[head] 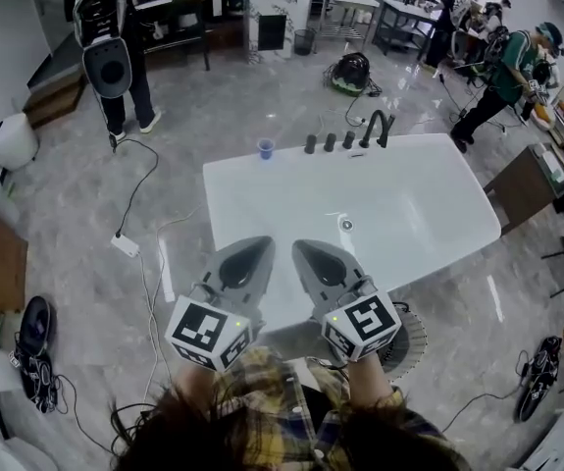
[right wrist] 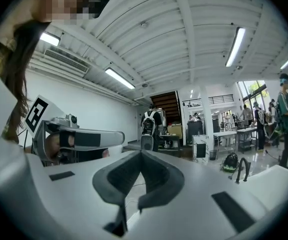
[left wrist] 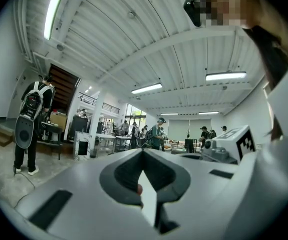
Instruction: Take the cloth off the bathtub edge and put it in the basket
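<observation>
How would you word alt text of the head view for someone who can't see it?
From above, a person holds the left gripper and right gripper side by side, both shut and empty, at the near edge of a white bathtub. A black faucet and a blue cup sit on its far rim; no cloth shows.

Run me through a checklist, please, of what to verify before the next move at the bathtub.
1. Left gripper free: ok. Its jaws are together with nothing between them.
2. Right gripper free: ok. Its jaws are together and empty too.
3. Cloth found on the bathtub edge: not ok. No cloth shows on the visible rim.
4. Basket located: ok. Part of it shows under the right gripper.
5. Basket contents: cannot tell, since most of it is hidden.
6. Far edge obstacles: ok. The blue cup and black faucet stand well away from both grippers.
</observation>
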